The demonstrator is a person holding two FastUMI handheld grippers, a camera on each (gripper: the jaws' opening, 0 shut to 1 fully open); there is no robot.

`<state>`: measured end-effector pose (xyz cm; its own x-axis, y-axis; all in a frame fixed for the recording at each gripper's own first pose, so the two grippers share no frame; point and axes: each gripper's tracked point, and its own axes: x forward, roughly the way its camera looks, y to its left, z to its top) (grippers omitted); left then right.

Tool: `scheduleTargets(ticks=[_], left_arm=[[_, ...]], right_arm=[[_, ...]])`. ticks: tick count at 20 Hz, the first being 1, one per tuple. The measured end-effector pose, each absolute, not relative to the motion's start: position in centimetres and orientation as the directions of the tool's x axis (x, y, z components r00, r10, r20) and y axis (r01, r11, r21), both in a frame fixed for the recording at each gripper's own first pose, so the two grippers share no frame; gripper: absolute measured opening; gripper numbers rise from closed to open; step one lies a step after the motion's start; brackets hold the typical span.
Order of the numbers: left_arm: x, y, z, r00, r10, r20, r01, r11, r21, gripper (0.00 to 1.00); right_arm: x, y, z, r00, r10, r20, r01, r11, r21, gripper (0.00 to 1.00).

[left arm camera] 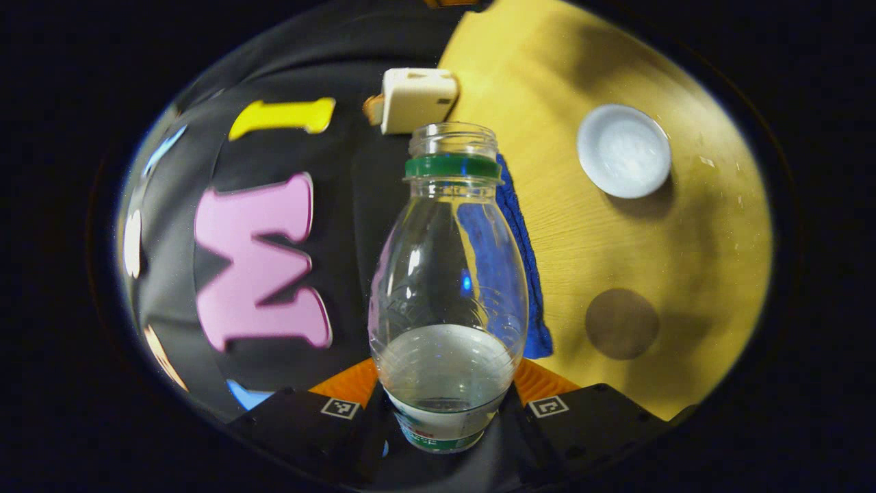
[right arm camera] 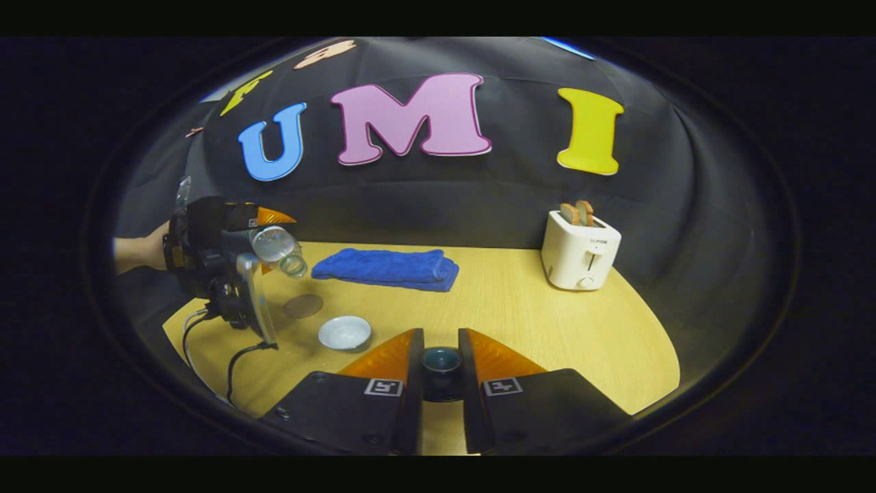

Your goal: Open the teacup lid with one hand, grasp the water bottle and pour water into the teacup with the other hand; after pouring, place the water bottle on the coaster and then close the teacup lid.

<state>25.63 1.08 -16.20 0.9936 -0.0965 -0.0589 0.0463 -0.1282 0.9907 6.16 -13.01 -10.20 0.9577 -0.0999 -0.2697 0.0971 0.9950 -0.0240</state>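
Note:
My left gripper [left arm camera: 445, 387] is shut on the lower body of a clear water bottle [left arm camera: 448, 274], uncapped, with a green neck ring and some water near its base. The right gripper view has that gripper [right arm camera: 226, 260] raised at the left, a hand behind it, the bottle [right arm camera: 277, 250] tilted with its mouth to the right and slightly down. On the table below lie a white open teacup [left arm camera: 623, 150] [right arm camera: 344, 332] and a round brown coaster [left arm camera: 621, 323] [right arm camera: 303, 306]. My right gripper [right arm camera: 441, 349] is shut on a small dark teacup lid [right arm camera: 441, 361], held above the table.
A folded blue towel [right arm camera: 383, 267] lies at the back of the yellow wooden table [right arm camera: 534, 322], in front of the black wall. At the back right stands a white toaster [right arm camera: 580, 250] with bread slices in it. Cables [right arm camera: 205, 329] hang from the left gripper.

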Motion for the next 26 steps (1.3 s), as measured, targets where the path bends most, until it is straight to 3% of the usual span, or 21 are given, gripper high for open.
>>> scheduleTargets(ticks=[6,8,9,10,12,14,19,26], left_arm=[[23.0,3.2,-14.1,0.992,-0.121,-0.039,0.092,0.475,0.875,0.75],[22.4,3.1,-13.7,0.988,-0.147,-0.039,0.127,0.652,0.747,0.74],[22.6,3.3,-13.7,0.989,-0.147,-0.022,0.124,0.736,0.666,0.74],[23.0,3.9,-14.4,0.99,-0.138,-0.019,0.124,0.814,0.568,0.74],[22.6,3.4,-15.0,0.989,-0.151,0.003,0.14,0.925,0.354,0.75],[22.7,3.6,-15.8,0.988,-0.152,0.016,0.146,0.968,0.203,0.74],[23.6,3.0,-18.1,0.984,-0.174,0.02,0.174,0.985,0.01,0.75],[26.9,1.7,-22.0,0.978,-0.207,-0.017,0.208,0.976,0.064,0.76]], right_arm=[[7.4,-9.8,-7.4,0.965,-0.049,-0.259,0.032,0.997,-0.072,0.28],[8.2,-8.6,-6.9,0.968,-0.03,-0.248,0.012,0.997,-0.073,0.27],[8.8,-8.0,-6.7,0.971,-0.02,-0.24,0.003,0.998,-0.069,0.22],[9.3,-7.5,-6.7,0.973,-0.01,-0.233,-0.005,0.998,-0.063,0.27],[10.2,-6.5,-7.1,0.975,0.0,-0.223,-0.012,0.999,-0.053,0.27],[11.3,-5.7,-8.0,0.976,0.015,-0.218,-0.021,0.999,-0.027,0.28],[13.7,-4.9,-10.4,0.982,0.034,-0.184,-0.035,0.999,0.001,0.28],[14.3,-4.9,-13.6,0.979,0.04,-0.202,-0.038,0.999,0.013,0.24]])
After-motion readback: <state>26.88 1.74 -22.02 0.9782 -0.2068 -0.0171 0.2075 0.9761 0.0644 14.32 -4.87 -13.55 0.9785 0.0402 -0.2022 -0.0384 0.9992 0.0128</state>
